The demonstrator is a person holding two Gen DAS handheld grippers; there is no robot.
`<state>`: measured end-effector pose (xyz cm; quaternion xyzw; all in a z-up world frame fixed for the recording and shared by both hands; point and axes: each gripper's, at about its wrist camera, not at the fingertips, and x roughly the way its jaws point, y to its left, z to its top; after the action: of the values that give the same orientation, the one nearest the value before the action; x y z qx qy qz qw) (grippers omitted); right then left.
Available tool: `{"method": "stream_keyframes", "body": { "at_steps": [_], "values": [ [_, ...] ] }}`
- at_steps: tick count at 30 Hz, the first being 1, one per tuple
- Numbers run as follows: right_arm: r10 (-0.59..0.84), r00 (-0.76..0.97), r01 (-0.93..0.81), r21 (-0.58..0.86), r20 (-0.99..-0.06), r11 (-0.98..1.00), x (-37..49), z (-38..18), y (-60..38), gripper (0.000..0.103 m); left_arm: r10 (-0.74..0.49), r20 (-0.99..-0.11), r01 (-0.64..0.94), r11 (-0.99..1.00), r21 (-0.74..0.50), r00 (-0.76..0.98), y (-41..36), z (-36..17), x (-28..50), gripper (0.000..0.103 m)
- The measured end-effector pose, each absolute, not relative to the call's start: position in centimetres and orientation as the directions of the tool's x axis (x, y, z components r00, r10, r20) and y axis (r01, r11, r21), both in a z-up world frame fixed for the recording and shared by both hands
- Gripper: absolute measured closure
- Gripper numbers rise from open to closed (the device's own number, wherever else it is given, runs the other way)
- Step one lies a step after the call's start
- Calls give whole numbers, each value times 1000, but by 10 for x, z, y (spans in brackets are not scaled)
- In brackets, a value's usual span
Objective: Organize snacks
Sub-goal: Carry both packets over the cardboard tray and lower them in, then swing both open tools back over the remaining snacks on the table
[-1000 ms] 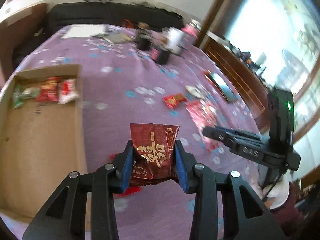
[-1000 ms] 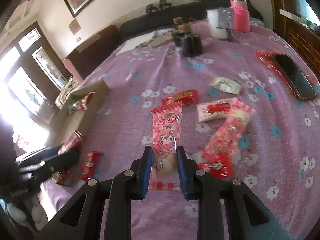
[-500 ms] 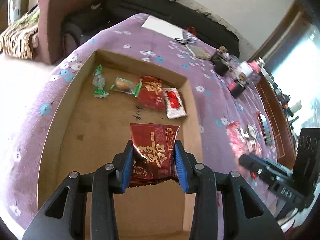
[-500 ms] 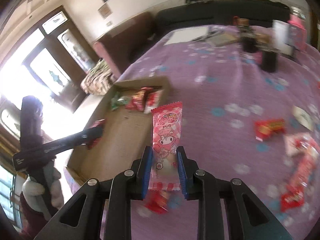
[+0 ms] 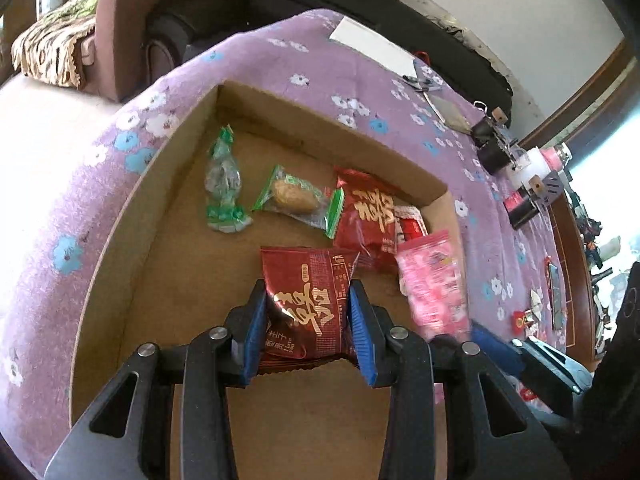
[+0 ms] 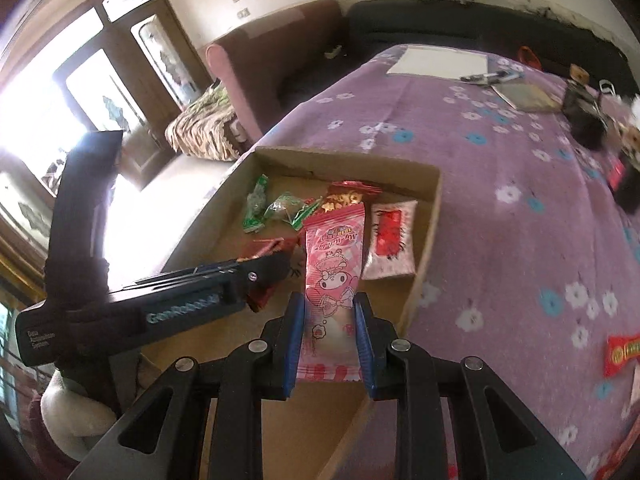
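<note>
My left gripper (image 5: 307, 322) is shut on a dark red snack packet (image 5: 308, 300) and holds it over the open cardboard box (image 5: 132, 216). My right gripper (image 6: 329, 324) is shut on a pink cartoon snack packet (image 6: 333, 276), held above the box's right side (image 6: 426, 240); that packet shows blurred in the left wrist view (image 5: 434, 280). Inside the box lie a green candy (image 5: 222, 184), a green-wrapped pastry (image 5: 298, 200), another red packet (image 5: 370, 220) and a white-and-red packet (image 6: 390, 240). The left gripper shows in the right wrist view (image 6: 256, 276).
The box sits at the edge of a purple flowered tablecloth (image 6: 500, 168). A red snack (image 6: 622, 354) lies on the cloth to the right. Papers (image 6: 440, 62), dark cups (image 6: 584, 120) and jars (image 5: 520, 176) stand at the far end. A sofa (image 6: 272, 64) lies beyond.
Both grippers have moved left from the scattered snacks to over the box, each still holding its packet. The right gripper's pink packet has come in beside the left one.
</note>
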<state>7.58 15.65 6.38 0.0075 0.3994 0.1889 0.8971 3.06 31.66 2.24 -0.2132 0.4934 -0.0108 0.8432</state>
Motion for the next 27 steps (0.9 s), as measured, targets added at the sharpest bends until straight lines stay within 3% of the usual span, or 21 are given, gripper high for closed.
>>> {"method": "stream_keyframes", "body": {
  "at_steps": [9,12,14,25,27],
  "values": [
    [310,600,-321,133,-737,938,87,51,167,75,-221,-809,-217,895,-390,544,327,34,21,65],
    [332,612,-319,161,-718,934,80,58,161,61,-216,-792,-222,888,-403,571,328,47,11,64],
    [349,627,-323,175,-697,930,74,65,156,59,-211,-775,-223,884,-412,596,328,56,3,64],
    [394,740,-260,308,-546,915,12,99,82,48,-212,-665,-180,864,-469,716,300,100,-60,40],
    [389,756,-221,353,-526,909,0,96,56,48,-221,-657,-170,862,-477,721,292,101,-70,40]
  ]
}}
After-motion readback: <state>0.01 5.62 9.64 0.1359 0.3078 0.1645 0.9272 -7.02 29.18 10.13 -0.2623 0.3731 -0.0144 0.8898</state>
